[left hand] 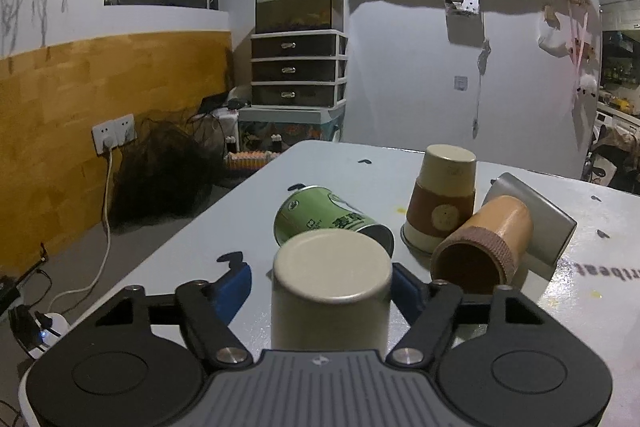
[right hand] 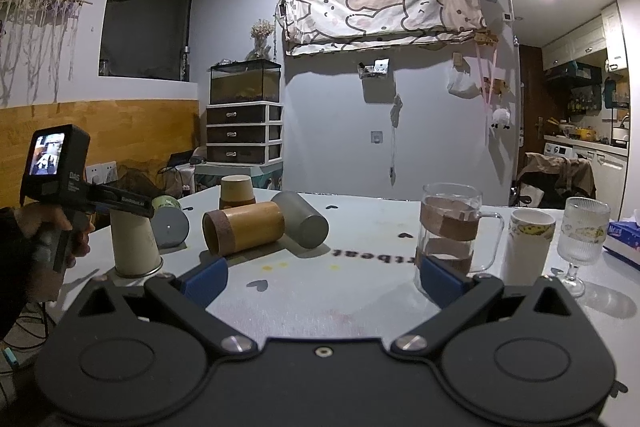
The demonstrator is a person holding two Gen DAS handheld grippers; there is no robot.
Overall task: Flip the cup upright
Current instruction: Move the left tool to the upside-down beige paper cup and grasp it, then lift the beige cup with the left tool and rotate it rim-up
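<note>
A cream cup stands upside down on the white table, between the blue fingers of my left gripper. The jaws are open around it; contact is unclear. The right wrist view shows the same cup at the left, with the left gripper over its top. My right gripper is open and empty above the table's near middle.
A green can, a bamboo cup and a grey metal cup lie on their sides. A sleeved paper cup stands inverted. At the right stand a glass mug, a white cup, a stemmed glass and a tissue box.
</note>
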